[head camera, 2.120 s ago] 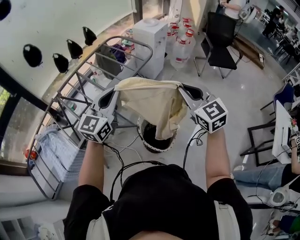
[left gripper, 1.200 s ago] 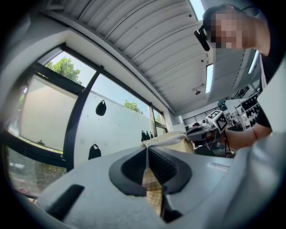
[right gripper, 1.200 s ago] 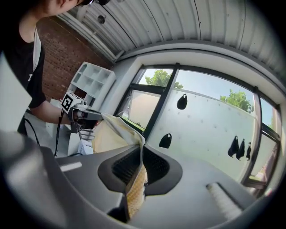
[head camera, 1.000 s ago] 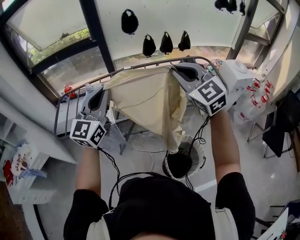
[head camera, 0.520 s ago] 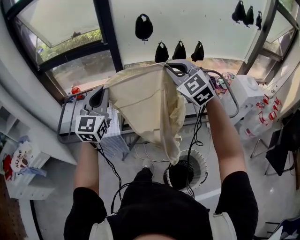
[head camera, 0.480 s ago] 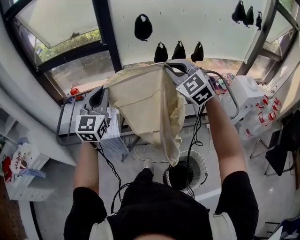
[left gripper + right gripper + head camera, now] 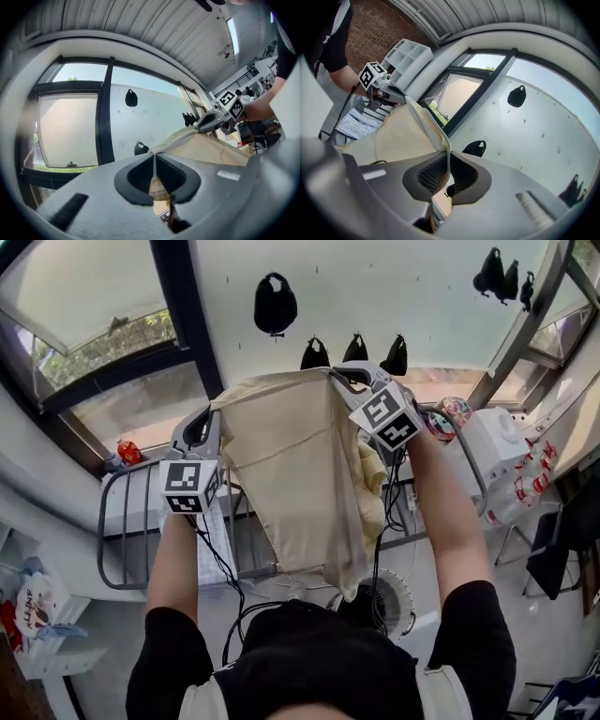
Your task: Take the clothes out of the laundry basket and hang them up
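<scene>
Nearest the head camera is the person's black top (image 7: 309,657), with both bare forearms raised forward and up. Just beyond the torso, on the floor, stands the white laundry basket (image 7: 405,589), partly hidden behind the top and the hanging cloth.

Left gripper (image 7: 154,171): jaws pressed together on a thin edge of the cream garment (image 7: 295,465), pinching one upper corner. Right gripper (image 7: 447,172): jaws likewise clamped on the fabric, holding the opposite upper corner. The marker cubes (image 7: 190,486) sit at the rear of each gripper, the right one higher in the head view than the left.

The garment is clear of the basket. It is stretched between the two grippers along its top edge and hangs down freely, narrowing to a point in front of the person's chest.

Behind and below the garment stands a grey metal drying rack (image 7: 125,521). A blue checked cloth (image 7: 216,549) lies over its rails near the left forearm. Whether the cream garment touches the rack cannot be determined.

To the right stand a white water dispenser (image 7: 489,442) and clear water bottles (image 7: 536,486). Farthest off are a dark window frame (image 7: 183,324) and a pale wall bearing black hanging bags (image 7: 275,304).
</scene>
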`<state>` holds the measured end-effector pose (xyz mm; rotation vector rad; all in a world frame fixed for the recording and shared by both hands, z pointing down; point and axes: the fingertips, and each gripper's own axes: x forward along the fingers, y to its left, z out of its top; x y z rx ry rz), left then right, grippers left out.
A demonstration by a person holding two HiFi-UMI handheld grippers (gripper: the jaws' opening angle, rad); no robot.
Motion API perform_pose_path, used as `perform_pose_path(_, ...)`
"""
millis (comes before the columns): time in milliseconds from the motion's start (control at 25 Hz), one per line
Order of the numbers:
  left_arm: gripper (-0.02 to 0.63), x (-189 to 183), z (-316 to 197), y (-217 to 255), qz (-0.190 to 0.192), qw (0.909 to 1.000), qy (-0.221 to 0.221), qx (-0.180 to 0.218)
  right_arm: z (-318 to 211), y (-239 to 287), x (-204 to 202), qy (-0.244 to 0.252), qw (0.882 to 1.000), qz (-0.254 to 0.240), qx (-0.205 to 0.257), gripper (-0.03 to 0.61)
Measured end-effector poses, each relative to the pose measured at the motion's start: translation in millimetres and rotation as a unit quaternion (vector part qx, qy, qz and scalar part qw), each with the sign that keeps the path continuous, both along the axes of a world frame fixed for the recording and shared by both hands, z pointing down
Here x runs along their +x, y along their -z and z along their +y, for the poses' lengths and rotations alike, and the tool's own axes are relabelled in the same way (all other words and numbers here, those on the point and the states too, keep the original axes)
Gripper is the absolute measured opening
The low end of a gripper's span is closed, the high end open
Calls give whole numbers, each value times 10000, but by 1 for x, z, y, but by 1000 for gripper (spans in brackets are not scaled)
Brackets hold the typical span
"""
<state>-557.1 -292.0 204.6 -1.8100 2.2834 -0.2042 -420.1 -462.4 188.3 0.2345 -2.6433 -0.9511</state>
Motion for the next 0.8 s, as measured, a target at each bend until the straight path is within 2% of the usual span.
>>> perform_pose_path(240,12,-73,-76,-8,93,9997,106,-185,-73,-24,-66,-279,9994,139,-167,35)
perform_pose_path(400,12,-106,-115,-26,171,9989,135,-416,-113,-45,-101,-481,9979,346,-270,37)
perform_pose_path(600,14,-120,-139,-82,373,9951,-20,-914,-137,-100,-120,-662,9939,782,-402,37)
perform_pose_path(800,14,-111,-147,-145,597,9872,-247,-1458,-145,-163,-113,-863,9854,1232,-798,38)
